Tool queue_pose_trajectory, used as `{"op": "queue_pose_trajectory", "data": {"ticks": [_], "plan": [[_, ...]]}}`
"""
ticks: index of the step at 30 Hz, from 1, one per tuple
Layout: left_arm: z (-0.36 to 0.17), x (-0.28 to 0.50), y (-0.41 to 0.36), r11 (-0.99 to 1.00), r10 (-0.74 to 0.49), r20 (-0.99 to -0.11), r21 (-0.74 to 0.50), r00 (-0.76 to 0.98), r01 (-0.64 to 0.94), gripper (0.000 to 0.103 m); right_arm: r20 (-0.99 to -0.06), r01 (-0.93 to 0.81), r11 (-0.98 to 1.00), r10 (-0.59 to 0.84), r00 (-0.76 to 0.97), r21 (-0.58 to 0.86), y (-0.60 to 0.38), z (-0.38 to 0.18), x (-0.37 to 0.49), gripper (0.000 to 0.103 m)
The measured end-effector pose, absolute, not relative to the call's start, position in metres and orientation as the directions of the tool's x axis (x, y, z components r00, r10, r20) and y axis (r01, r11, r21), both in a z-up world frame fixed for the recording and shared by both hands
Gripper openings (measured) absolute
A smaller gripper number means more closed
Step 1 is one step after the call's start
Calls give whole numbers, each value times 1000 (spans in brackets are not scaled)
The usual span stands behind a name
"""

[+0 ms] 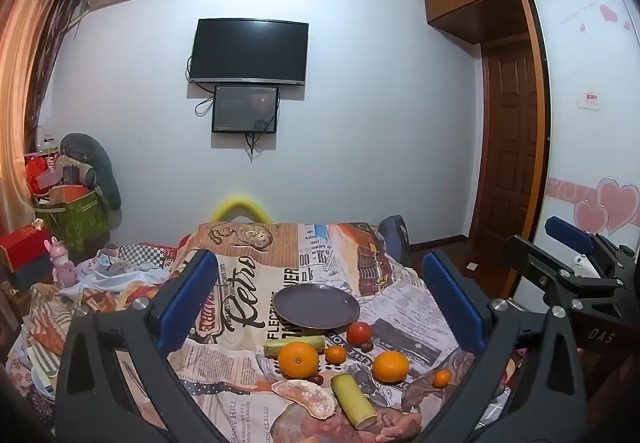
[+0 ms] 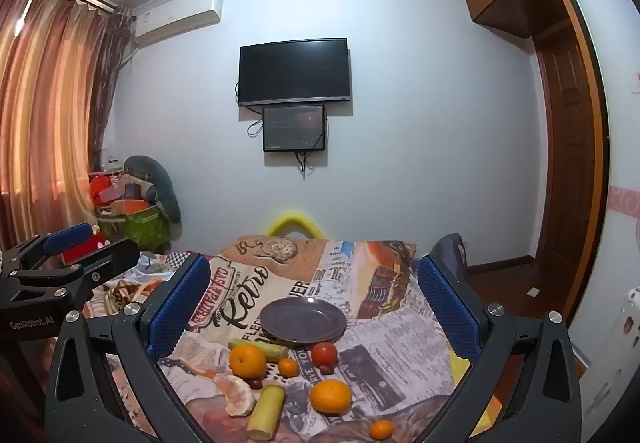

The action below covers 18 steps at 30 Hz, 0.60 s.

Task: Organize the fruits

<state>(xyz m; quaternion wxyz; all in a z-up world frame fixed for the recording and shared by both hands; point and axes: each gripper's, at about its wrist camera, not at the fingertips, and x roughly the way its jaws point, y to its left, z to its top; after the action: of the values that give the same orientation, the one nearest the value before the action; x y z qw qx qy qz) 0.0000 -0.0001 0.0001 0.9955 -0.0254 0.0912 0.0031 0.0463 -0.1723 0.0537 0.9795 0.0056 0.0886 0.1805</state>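
1. A dark plate [image 1: 316,305] sits flat on the bench [image 1: 416,307], which has a cloth with newspaper pictures on it. Nothing is on the plate.
2. The fruit lies on the cloth just in front of the plate. There is a red tomato [image 1: 359,332], a big orange [image 1: 298,359], another big orange [image 1: 391,366], a small orange [image 1: 335,354] and one more small orange [image 1: 441,378] off to the right.
3. A yellow-green stick [image 1: 354,399] lies with its long side going from front to back, tipped a bit sideways. A second stick [image 1: 294,345] lies from left to right, behind the first big orange.
4. A peeled fruit piece [image 1: 304,399] lies flat just beside the front stick.
5. The left gripper [image 1: 320,303] is above the fruit. Its blue fingers [image 1: 188,303] are wide apart and hold nothing.
6. The right gripper [image 2: 314,307] is also up high. Its fingers [image 2: 178,309] are wide apart and hold nothing.
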Motion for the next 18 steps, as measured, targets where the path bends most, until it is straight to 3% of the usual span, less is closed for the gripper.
{"op": "queue_pose_trajectory", "data": {"ticks": [18], "plan": [[3,-1,0,998,2,-172,-54,985,-12,103,-170,-355,934,357,918,44,-172,52,46,103]]}}
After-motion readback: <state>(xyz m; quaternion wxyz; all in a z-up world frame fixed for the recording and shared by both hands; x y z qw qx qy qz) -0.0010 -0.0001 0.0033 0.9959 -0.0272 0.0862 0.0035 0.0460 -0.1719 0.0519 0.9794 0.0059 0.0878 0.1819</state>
